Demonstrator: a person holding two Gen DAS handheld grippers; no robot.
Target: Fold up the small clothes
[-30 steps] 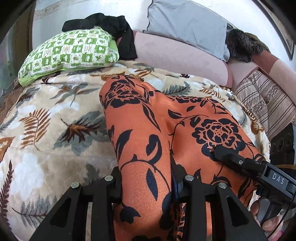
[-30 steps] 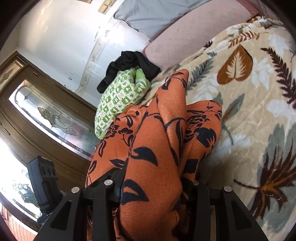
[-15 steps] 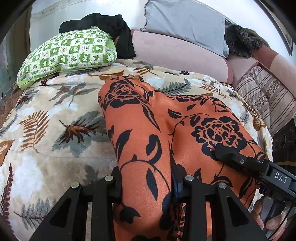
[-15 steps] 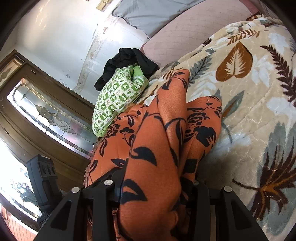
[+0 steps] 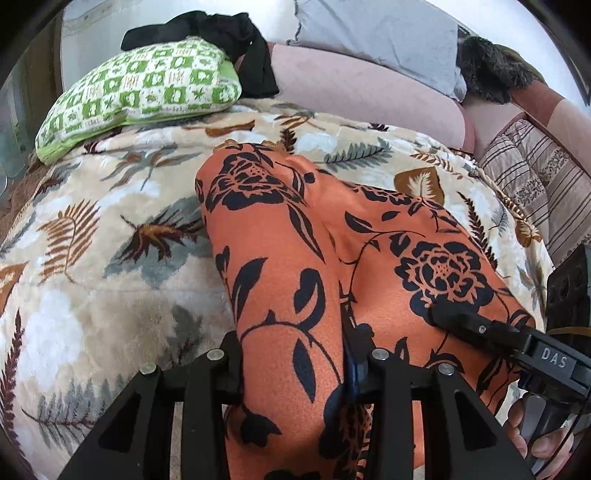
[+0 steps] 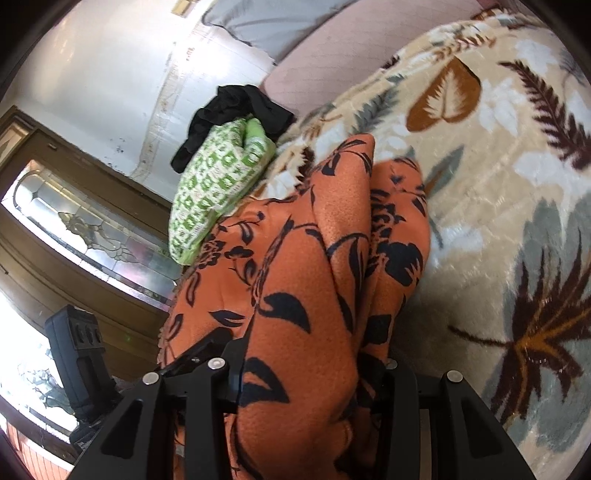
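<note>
An orange garment with a black flower print (image 5: 280, 240) lies stretched over the leaf-patterned blanket (image 5: 110, 240). Its near end is bunched between the fingers of my left gripper (image 5: 299, 354), whose jaws are opening while the pads still press the cloth. My right gripper (image 6: 310, 369) is shut on another bunch of the same garment (image 6: 314, 258), which rises in thick folds from its jaws. In the left wrist view the right gripper's finger (image 5: 461, 325) lies on the cloth at lower right. A person's hand (image 5: 543, 443) holds it.
A green checked pillow (image 5: 144, 85) with black cloth (image 5: 229, 33) on it sits at the back left. A grey pillow (image 5: 376, 37), a pink bolster (image 5: 351, 88) and a striped cushion (image 5: 535, 177) line the back and right. A glazed wooden door (image 6: 85, 229) stands beyond.
</note>
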